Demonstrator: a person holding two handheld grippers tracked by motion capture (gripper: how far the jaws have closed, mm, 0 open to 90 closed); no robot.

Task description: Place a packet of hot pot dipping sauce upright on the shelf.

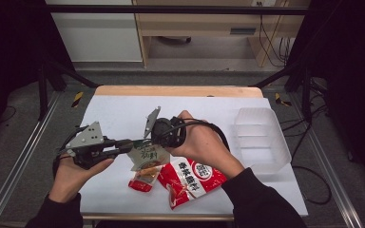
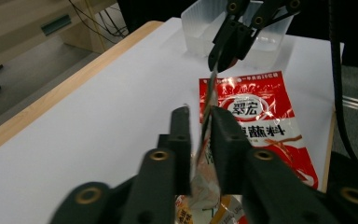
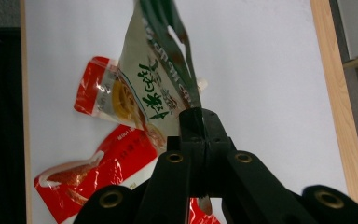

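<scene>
A green-and-white sauce packet (image 1: 145,154) (image 3: 154,88) hangs upright just above the white table between both grippers. My right gripper (image 3: 200,114) (image 1: 149,141) is shut on its top edge and shows in the left gripper view (image 2: 223,58) pinching that edge from above. My left gripper (image 1: 129,144) (image 2: 200,116) reaches in from the left. The packet's thin edge (image 2: 208,100) stands between its jaws, which are slightly apart, with a gap on the left side.
A large red seasoning packet (image 1: 192,178) (image 2: 256,121) (image 3: 88,179) lies flat at the front. A small red-and-clear packet (image 1: 142,180) (image 3: 98,95) lies beside it. A clear plastic container (image 1: 261,137) (image 2: 270,44) stands at the right. White sheet (image 1: 123,109) stretches behind.
</scene>
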